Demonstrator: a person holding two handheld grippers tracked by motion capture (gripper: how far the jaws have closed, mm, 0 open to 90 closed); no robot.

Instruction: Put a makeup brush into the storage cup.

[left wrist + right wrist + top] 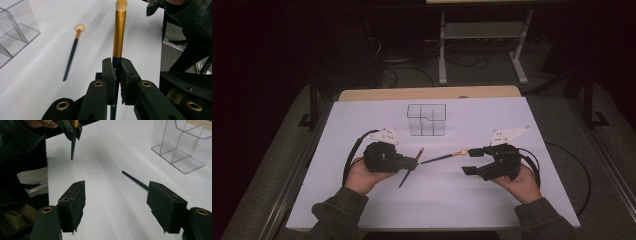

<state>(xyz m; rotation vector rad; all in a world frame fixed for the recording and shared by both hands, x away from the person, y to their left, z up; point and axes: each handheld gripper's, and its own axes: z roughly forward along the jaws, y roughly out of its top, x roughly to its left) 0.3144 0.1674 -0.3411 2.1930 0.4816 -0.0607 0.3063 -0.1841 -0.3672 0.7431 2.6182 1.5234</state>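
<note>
Clamped between the black jaws of the left gripper, a gold-handled brush stands up along them, its pale tip pointing away. Off to that gripper's left, a second brush with a dark handle lies flat on the white table, beyond it a clear organizer. Right gripper is released, jaws wide apart and holding nothing; the dark handle lies just ahead of its right jaw.

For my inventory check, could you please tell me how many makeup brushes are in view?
2: one dark-handled, gold-ferruled makeup brush clamped in the left tongs, and a second dark-handled brush lying on the white table near the open right tongs.
</note>
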